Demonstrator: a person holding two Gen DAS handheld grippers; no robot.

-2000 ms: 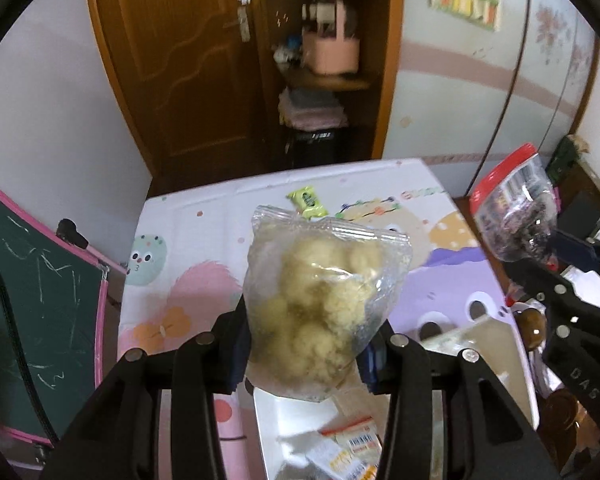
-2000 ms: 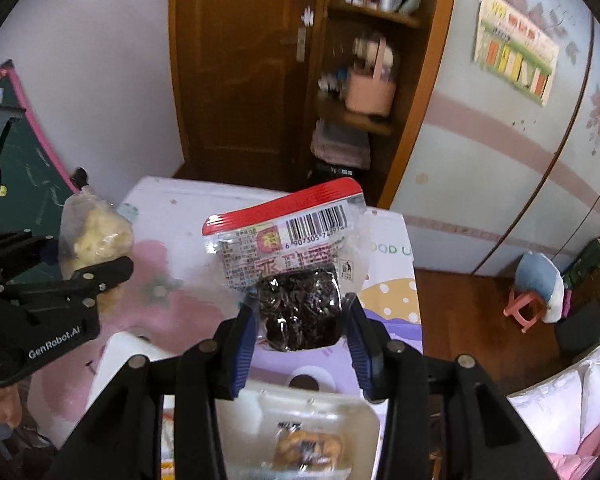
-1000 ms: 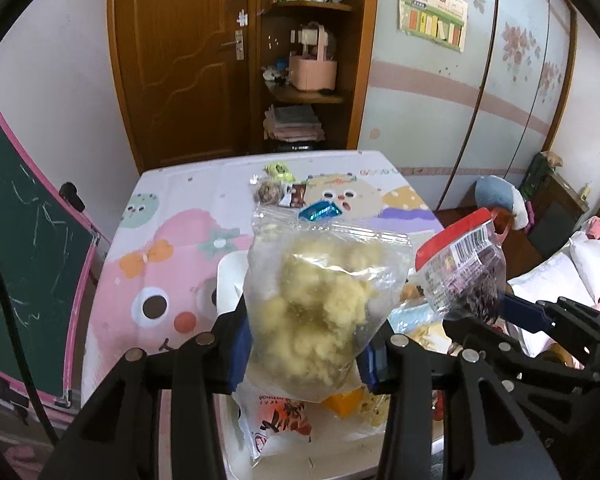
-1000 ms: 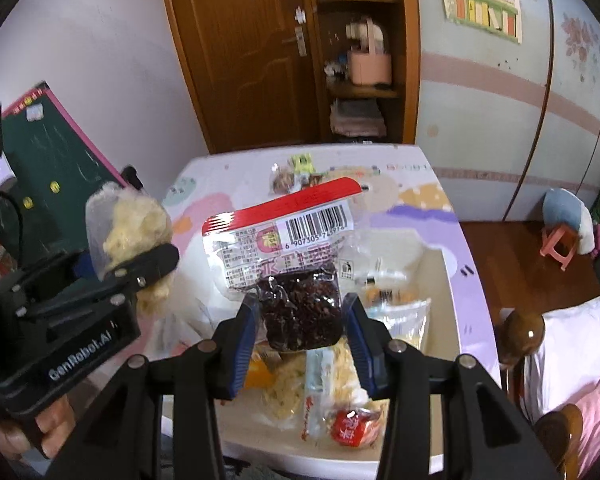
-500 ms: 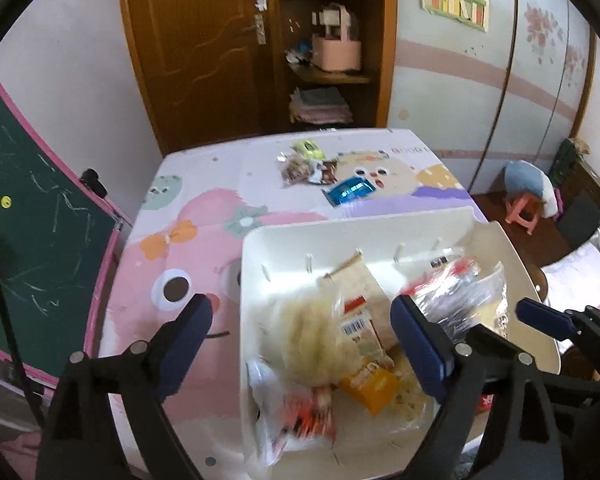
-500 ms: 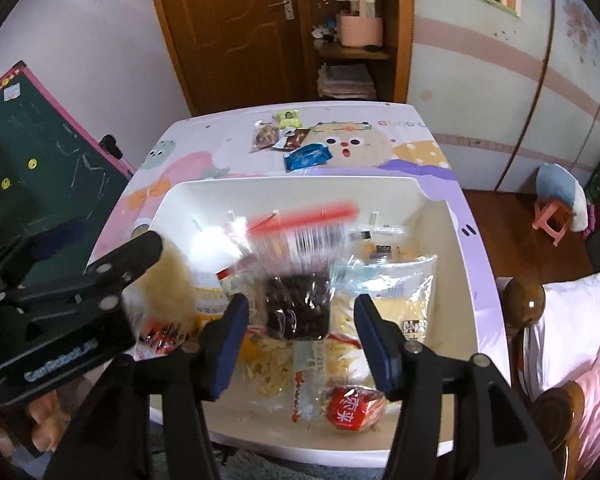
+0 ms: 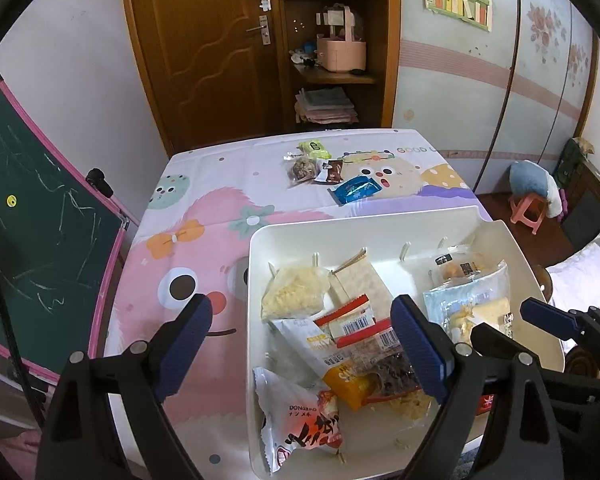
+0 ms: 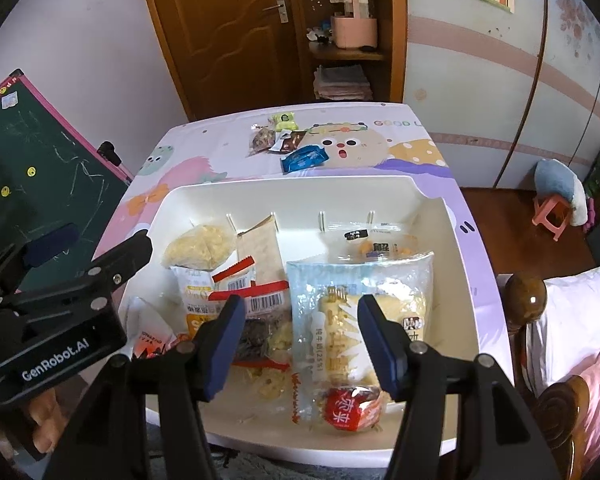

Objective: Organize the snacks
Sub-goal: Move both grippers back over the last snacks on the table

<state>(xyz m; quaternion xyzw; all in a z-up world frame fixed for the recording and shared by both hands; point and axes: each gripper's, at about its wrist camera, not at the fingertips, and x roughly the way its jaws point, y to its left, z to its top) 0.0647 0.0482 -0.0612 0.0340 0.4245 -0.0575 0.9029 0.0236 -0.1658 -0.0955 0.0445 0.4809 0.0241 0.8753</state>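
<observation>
Now both grippers hang empty over the white bin (image 8: 440, 224), which fills the lower middle of each view. A moment ago the left gripper (image 7: 300, 344) pinched a clear bag of pale yellow puffs (image 7: 294, 292) and the right gripper (image 8: 300, 344) pinched a red-topped pack of dark dried fruit (image 8: 256, 312); both packs have since dropped into the bin. The puffs lie near the bin's far left corner, and the dark pack rests in the middle of the heap, just left of a large clear bag of cakes (image 8: 360, 316). The left jaws stand wide apart with nothing between them, and the right jaws are spread too, hovering above the cakes without pressing on them. So two more snacks count as sorted. Four small packets (image 7: 332, 172) remain on the cartoon tablecloth (image 7: 204, 216) beyond the bin, toward the upper middle of the frame, and those look like the work still left.
</observation>
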